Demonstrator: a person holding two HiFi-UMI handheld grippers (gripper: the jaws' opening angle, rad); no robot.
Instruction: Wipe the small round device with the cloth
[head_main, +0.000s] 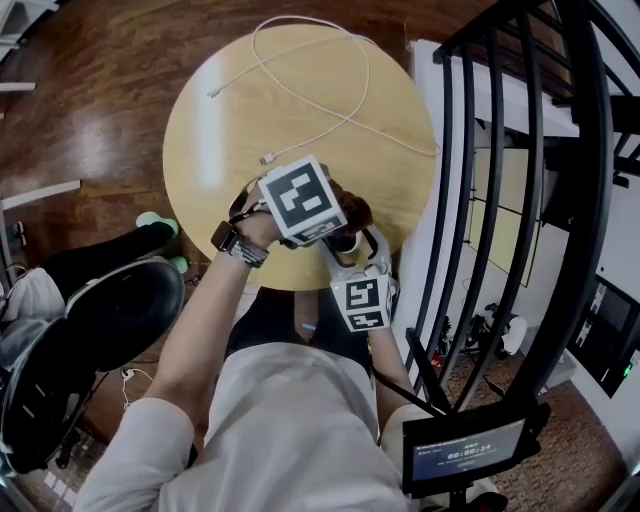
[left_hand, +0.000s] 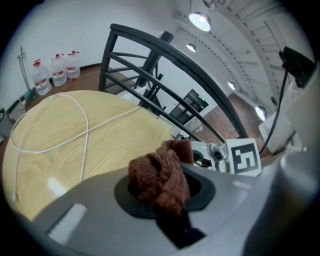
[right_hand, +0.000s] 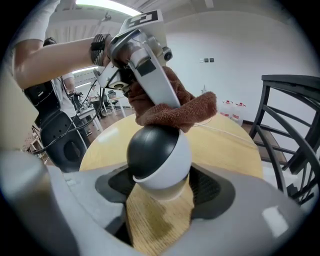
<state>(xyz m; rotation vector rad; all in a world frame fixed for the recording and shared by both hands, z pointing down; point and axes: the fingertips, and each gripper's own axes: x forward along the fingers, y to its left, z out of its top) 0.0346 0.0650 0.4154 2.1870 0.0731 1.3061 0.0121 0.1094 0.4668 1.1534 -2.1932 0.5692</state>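
The right hand-held gripper (right_hand: 159, 192) clamps the small round device (right_hand: 159, 155) over the surface's (head_main: 230, 130) near edge. The left hand-held gripper (left_hand: 162, 192) pinches the cloth (left_hand: 150, 172) against its dark top. Wiping seems underway, with the white sides left.

The small screen (head_main: 468, 452) shows a timer reading, seemingly 00:00:14.

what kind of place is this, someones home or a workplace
Probably an indoor workplace, a lab or open office rather than a home: a small round wooden table on dark wood flooring, a black metal railing beside it, a black office chair, and rows of ceiling lights overhead.
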